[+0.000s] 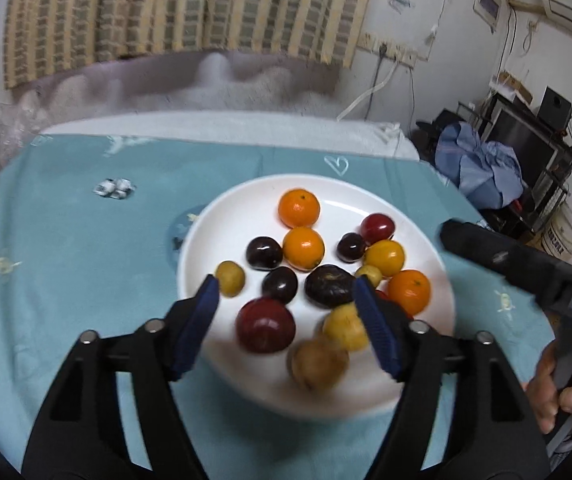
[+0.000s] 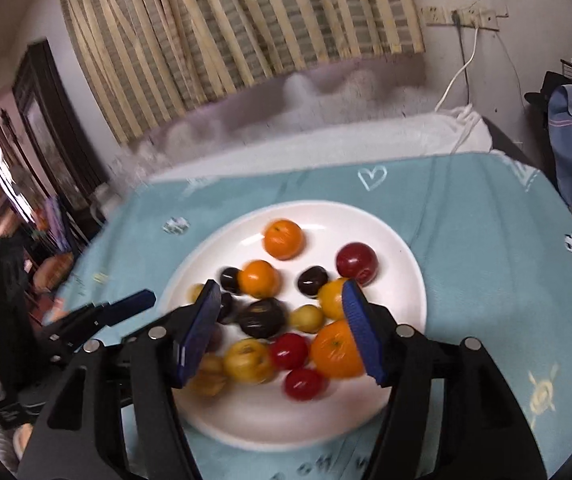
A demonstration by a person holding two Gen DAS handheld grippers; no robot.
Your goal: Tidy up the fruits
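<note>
A white plate [image 1: 245,208] sits on a teal cloth [image 1: 65,260] and holds several small fruits. Among them are oranges [image 1: 299,208], dark plums [image 1: 264,253], a red plum [image 1: 265,324] and yellow fruits [image 1: 229,278]. My left gripper [image 1: 286,284] hovers open over the plate's near half, with nothing pressed between its blue pads. In the right wrist view the same plate [image 2: 402,300] carries an orange [image 2: 282,239], a red plum [image 2: 356,263] and a dark wrinkled fruit [image 2: 263,317]. My right gripper [image 2: 281,286] stands open above them, gripping nothing.
A black finger of the right tool [image 1: 470,236] reaches in from the right, with a hand [image 1: 558,392] on its handle. White bedding [image 1: 225,128] and a slatted board [image 1: 185,8] lie behind the cloth. Blue clothing [image 1: 482,168] and dark furniture stand at the right.
</note>
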